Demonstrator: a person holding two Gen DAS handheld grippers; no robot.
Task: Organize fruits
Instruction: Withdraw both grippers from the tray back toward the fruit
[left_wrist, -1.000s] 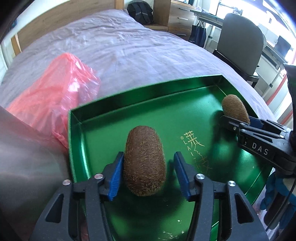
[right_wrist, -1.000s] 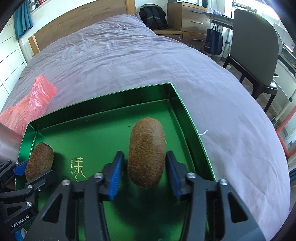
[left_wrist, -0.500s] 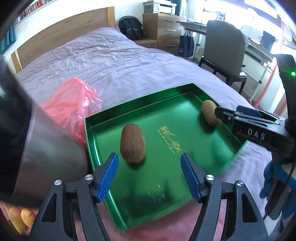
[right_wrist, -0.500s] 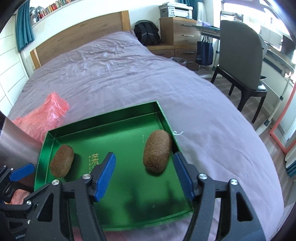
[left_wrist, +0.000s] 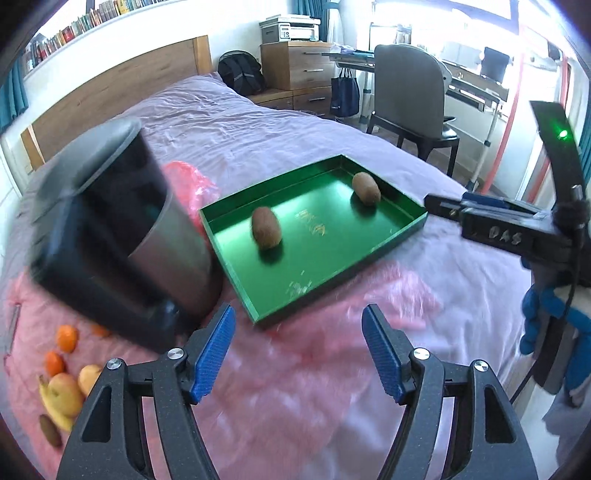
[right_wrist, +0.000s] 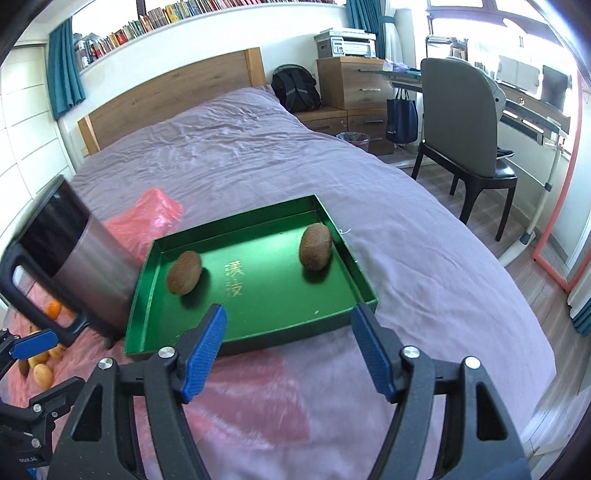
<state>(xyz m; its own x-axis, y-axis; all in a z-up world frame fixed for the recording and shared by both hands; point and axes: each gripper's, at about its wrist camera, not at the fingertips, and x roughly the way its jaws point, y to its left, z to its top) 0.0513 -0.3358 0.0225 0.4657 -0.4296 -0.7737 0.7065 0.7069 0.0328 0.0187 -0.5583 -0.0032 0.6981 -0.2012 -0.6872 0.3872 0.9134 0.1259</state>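
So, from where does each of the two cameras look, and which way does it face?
Left wrist: sits on the left gripper, looking forward and down over the purple bed at the shiny green rectangular tray; its blue-padded fingers stand open and empty, and the right gripper's side enters at right.
Right wrist: sits on the right gripper, facing the same tray; its fingers are open, and a left gripper tip shows.
Shared: tray, two brown fuzzy kiwis, steel bin, pink plastic sheet.

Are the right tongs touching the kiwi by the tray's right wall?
Apart. The right wrist view shows the right tongs open and empty at the tray's near edge, green floor between them and the kiwi.
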